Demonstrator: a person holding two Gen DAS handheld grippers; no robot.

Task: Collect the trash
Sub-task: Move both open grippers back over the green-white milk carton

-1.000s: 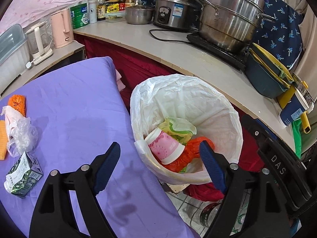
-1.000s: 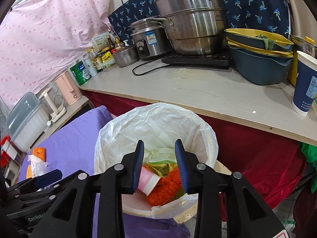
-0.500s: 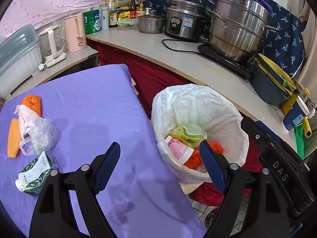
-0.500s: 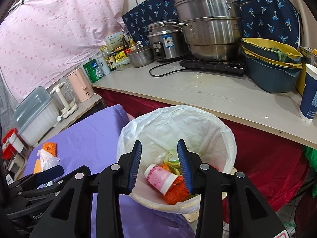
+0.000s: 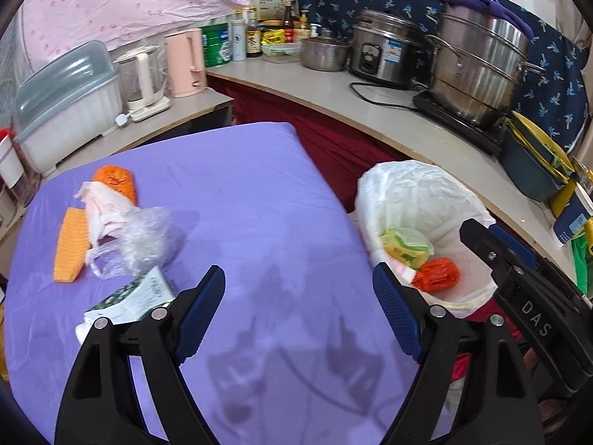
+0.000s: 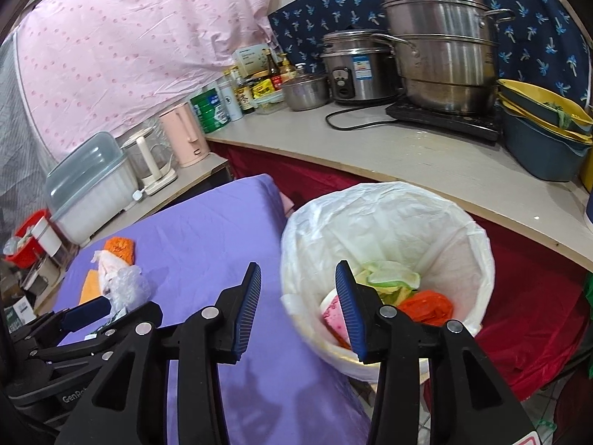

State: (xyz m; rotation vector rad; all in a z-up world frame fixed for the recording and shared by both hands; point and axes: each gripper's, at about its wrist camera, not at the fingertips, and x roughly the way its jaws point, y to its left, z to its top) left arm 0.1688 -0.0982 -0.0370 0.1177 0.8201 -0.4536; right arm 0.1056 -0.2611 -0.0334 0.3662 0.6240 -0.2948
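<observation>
Crumpled clear plastic bag [image 5: 129, 233] lies on purple table [image 5: 252, 193]; both hand-held grippers empty, left [image 5: 298, 311] wide, right [image 6: 296, 307] just widening

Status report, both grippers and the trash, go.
Left gripper open, empty. Right gripper jaws just been opening, nothing between them. Crumpled plastic bag, orange wrappers, green carton on purple table. Bin path clear.
</observation>
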